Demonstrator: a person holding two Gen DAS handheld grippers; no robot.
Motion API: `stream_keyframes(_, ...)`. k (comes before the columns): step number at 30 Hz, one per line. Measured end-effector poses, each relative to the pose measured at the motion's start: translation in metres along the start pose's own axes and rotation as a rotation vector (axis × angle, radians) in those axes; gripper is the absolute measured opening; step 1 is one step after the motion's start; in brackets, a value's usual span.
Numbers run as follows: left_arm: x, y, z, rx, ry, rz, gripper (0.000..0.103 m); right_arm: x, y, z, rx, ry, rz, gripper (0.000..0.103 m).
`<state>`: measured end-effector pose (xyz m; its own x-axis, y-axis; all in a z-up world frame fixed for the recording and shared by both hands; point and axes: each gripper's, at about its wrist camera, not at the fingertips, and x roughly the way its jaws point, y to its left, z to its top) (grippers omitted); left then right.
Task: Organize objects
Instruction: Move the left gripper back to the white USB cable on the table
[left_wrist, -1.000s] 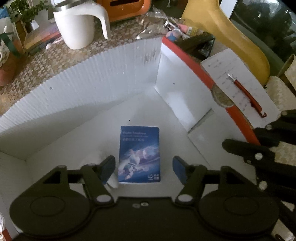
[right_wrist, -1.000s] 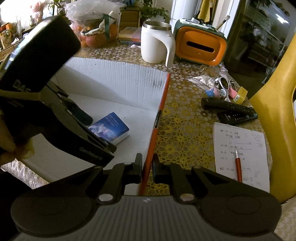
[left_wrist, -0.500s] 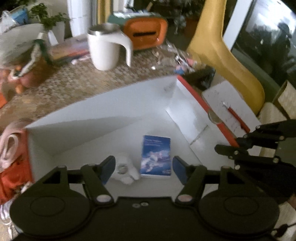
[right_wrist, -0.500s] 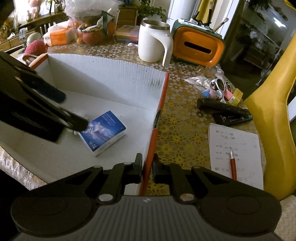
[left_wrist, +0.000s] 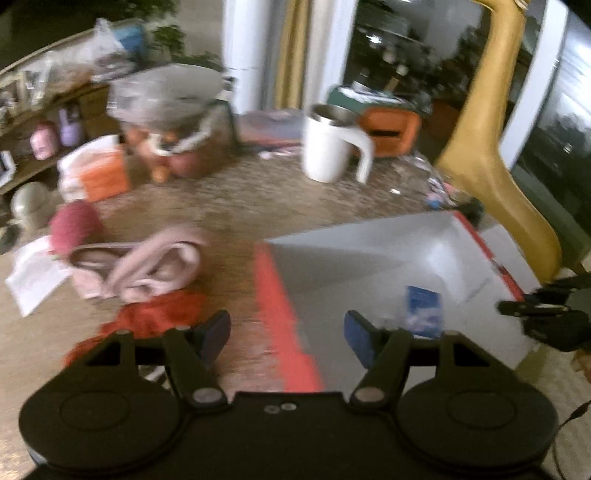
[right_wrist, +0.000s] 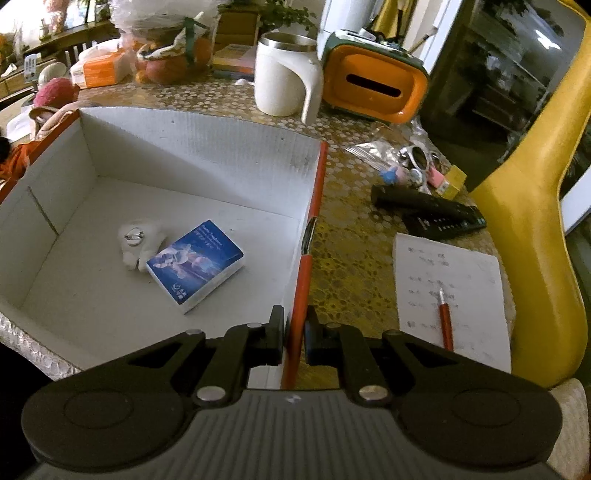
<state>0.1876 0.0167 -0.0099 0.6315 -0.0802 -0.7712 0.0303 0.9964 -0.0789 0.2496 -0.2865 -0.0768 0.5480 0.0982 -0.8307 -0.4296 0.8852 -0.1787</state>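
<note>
A white cardboard box (right_wrist: 207, 151) with an orange rim holds a blue card pack (right_wrist: 195, 266) and a small white plush (right_wrist: 138, 242). My right gripper (right_wrist: 294, 339) is shut on the box's right wall (right_wrist: 301, 280) near its front corner. My left gripper (left_wrist: 286, 338) is open and empty, raised over the box's left orange edge (left_wrist: 280, 314); the view is blurred. To its left on the table lie a pink cloth (left_wrist: 147, 266) and a red cloth (left_wrist: 155, 317). The blue pack (left_wrist: 423, 310) shows small inside the box (left_wrist: 369, 258).
A white mug (right_wrist: 284, 74), an orange tissue holder (right_wrist: 373, 85), two black remotes (right_wrist: 428, 208), a notepad with a red pen (right_wrist: 445, 317) and small trinkets (right_wrist: 421, 168) lie right of the box. A yellow chair (right_wrist: 535, 221) stands at the right. A fruit bag (right_wrist: 173, 51) sits behind.
My left gripper has lifted out of the box and swung left, from above the blue pack to over the box's left edge. The right gripper has stayed clamped on the box wall.
</note>
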Motion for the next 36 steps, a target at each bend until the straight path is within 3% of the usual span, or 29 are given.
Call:
stream_keyframes(10, -0.03, 0.068, -0.015, -0.049, -0.08, 0.171, 0.068, -0.001, -0.014, -0.007, 0.027, 0.008, -0.048, 0.01)
stream_keyframes(12, -0.032, 0.079, -0.019, -0.059, -0.082, 0.185, 0.072, -0.001, -0.016, -0.009, 0.031, 0.011, -0.051, 0.01)
stream_keyframes(14, -0.032, 0.088, -0.024, -0.058, -0.088, 0.194, 0.084, -0.002, -0.015, -0.009, 0.029, 0.012, -0.052, 0.01)
stream_keyframes(16, -0.031, 0.095, -0.03, -0.049, -0.094, 0.204, 0.086, -0.002, -0.015, -0.009, 0.031, 0.014, -0.055, 0.01)
stream_keyframes(24, -0.009, 0.114, -0.06, -0.042, -0.06, 0.167, 0.101, -0.001, -0.014, -0.008, 0.036, 0.017, -0.06, 0.01)
stream_keyframes(36, 0.031, 0.12, -0.093, 0.029, 0.007, 0.141, 0.102, -0.001, -0.014, -0.007, 0.032, 0.03, -0.067, 0.011)
